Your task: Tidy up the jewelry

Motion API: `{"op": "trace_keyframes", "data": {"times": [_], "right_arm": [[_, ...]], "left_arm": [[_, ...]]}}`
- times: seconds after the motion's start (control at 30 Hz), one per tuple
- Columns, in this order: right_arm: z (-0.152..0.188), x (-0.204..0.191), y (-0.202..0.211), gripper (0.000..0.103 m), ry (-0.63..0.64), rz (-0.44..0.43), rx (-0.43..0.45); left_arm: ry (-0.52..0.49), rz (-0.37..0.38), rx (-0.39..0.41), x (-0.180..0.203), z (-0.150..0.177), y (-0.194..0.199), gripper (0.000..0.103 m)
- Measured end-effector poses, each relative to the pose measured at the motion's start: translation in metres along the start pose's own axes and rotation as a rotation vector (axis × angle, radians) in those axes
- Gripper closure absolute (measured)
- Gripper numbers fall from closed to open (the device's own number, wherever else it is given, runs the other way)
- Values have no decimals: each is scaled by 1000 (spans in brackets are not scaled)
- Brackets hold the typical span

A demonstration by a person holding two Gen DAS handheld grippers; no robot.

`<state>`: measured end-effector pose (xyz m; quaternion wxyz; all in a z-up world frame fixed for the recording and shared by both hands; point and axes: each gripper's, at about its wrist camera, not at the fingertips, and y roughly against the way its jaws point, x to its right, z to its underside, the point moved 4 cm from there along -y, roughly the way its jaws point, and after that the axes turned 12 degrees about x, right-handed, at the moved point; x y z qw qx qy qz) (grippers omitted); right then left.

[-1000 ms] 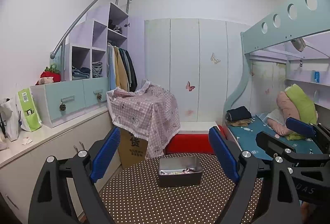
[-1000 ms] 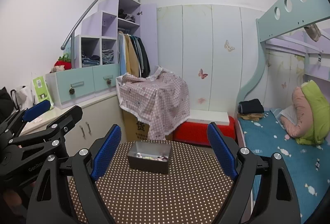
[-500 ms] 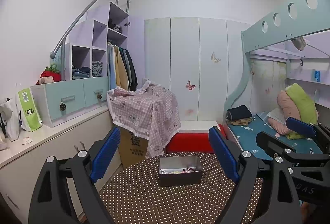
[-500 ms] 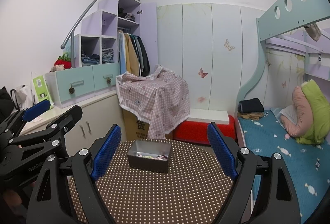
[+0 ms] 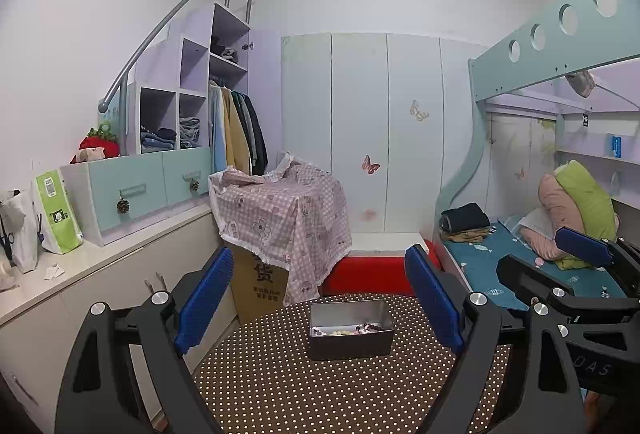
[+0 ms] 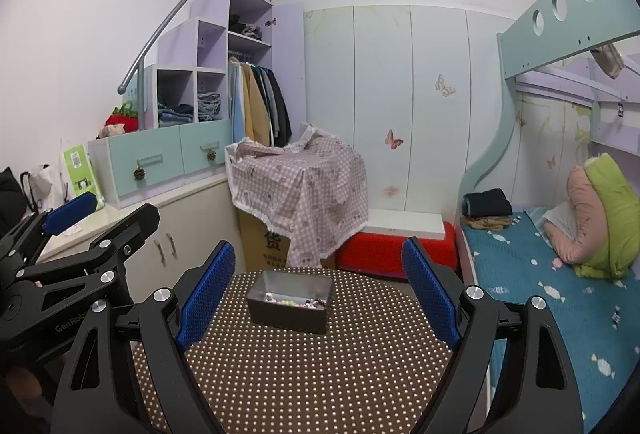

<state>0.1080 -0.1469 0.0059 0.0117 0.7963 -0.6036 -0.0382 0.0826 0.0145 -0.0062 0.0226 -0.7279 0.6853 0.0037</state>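
Note:
A small dark metal box (image 5: 350, 330) holding several pieces of beaded jewelry (image 5: 360, 328) sits on a brown polka-dot round table (image 5: 280, 390). It also shows in the right wrist view (image 6: 290, 302), with the jewelry (image 6: 298, 301) inside. My left gripper (image 5: 320, 300) is open and empty, held above the table short of the box. My right gripper (image 6: 316, 292) is open and empty, also short of the box. Each gripper shows at the edge of the other's view.
A cardboard box under a pink checked cloth (image 5: 280, 210) stands behind the table. A red stool (image 5: 368, 274) is beyond it. A bed with teal sheet (image 6: 540, 274) is to the right. A white counter with drawers (image 5: 100, 254) runs along the left.

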Motion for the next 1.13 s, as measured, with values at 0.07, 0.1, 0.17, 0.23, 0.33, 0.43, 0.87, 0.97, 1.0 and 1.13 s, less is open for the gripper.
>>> {"op": "trace_keyframes", "data": {"times": [0.07, 0.1, 0.17, 0.23, 0.33, 0.43, 0.87, 0.97, 1.0, 1.13], "right_arm": [[0, 0, 0, 20, 0, 1, 1], [0, 0, 0, 20, 0, 0, 0], [0, 0, 0, 20, 0, 0, 1], [0, 0, 0, 20, 1, 1, -1], [0, 1, 0, 20, 1, -1, 0], [0, 0, 0, 20, 1, 0, -1], [2, 0, 0, 20, 1, 0, -1], [2, 0, 0, 20, 2, 0, -2], [3, 0, 0, 20, 3, 1, -2], [2, 1, -1, 20, 1, 0, -3]], "left_arm": [[-1, 1, 0, -1, 0, 0, 18], [-1, 0, -1, -1, 0, 0, 18], [-1, 0, 0, -1, -1, 0, 18], [0, 0, 0, -3, -1, 0, 18], [-2, 0, 4, -3, -1, 1, 18], [-1, 0, 2, -4, -2, 0, 18], [-6, -1, 7, -4, -1, 1, 18], [-4, -1, 7, -4, 0, 0, 18], [-4, 1, 5, -4, 0, 0, 18], [0, 1, 1, -4, -1, 0, 18]]}}
